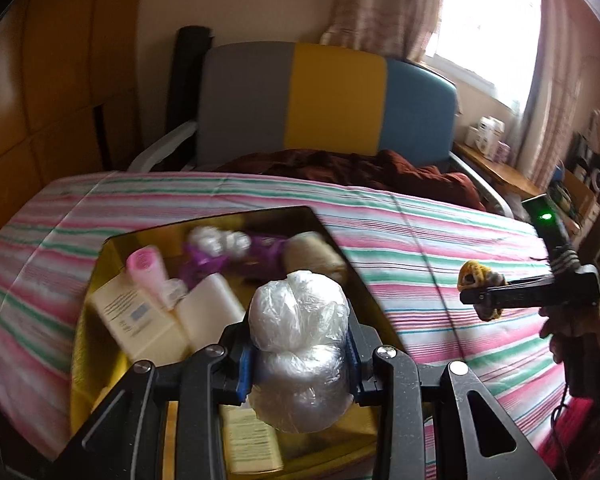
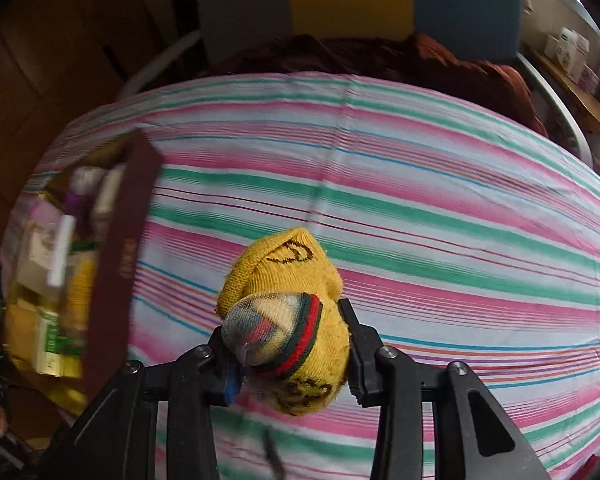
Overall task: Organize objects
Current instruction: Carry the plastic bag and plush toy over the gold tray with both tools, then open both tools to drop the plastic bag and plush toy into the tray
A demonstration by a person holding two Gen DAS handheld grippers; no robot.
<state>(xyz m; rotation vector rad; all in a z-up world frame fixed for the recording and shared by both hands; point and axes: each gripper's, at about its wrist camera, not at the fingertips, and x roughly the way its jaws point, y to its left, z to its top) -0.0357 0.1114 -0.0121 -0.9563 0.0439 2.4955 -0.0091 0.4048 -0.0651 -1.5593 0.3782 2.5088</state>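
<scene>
My left gripper (image 1: 298,356) is shut on a white bundle wrapped in clear plastic (image 1: 300,344) and holds it above the near part of a gold-lined box (image 1: 112,248). The box holds a pink roller (image 1: 146,270), a cream carton (image 1: 136,320), a white block (image 1: 216,304), purple and white items (image 1: 228,248) and a beige roll (image 1: 312,252). My right gripper (image 2: 290,344) is shut on a rolled yellow sock (image 2: 288,312) with red and green bands, above the striped bedsheet (image 2: 420,220). It also shows in the left wrist view (image 1: 480,288), right of the box.
The box (image 2: 120,260) has a dark red outer wall and stands on the left of the bed. A brown blanket (image 1: 360,168) lies by the grey, yellow and blue headboard (image 1: 332,100). A shelf with small boxes (image 1: 488,136) is at the right, under the window.
</scene>
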